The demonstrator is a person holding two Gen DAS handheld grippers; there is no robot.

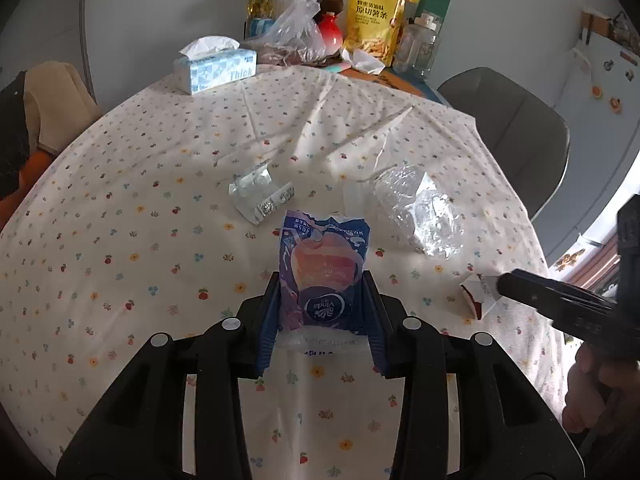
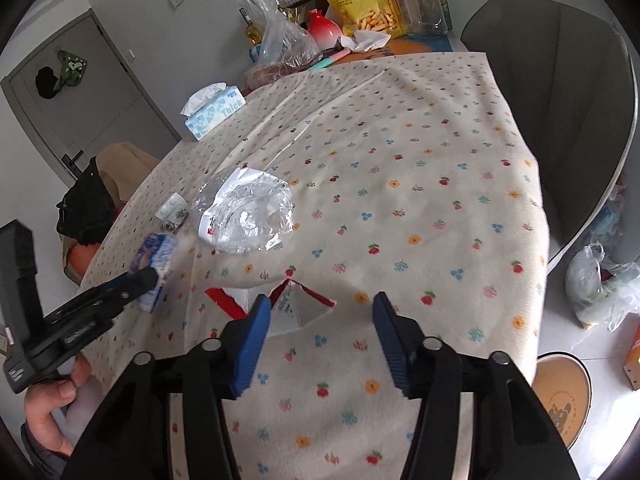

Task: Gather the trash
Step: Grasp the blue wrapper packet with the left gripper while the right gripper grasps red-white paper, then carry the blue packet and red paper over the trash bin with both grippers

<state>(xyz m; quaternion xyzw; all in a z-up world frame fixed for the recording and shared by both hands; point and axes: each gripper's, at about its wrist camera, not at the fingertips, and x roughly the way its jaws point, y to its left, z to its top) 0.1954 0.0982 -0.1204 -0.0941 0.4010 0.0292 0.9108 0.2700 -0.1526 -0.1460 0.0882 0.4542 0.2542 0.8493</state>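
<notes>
While closing: keep both grips square.
Left tongs (image 1: pixel 322 300): clamped on purple Vinda tissue packet (image 1: pixel 322 268).
Right tongs (image 2: pixel 320 312): apart, torn red-edged white wrapper (image 2: pixel 296 304) between them; close lower.

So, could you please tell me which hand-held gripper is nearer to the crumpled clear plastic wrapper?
Hard to call; perhaps the right. The right hand-held gripper sits at a torn red-and-white wrapper just short of the clear plastic wrapper; the left hand-held gripper clamps the Vinda tissue pack beside it.
</notes>
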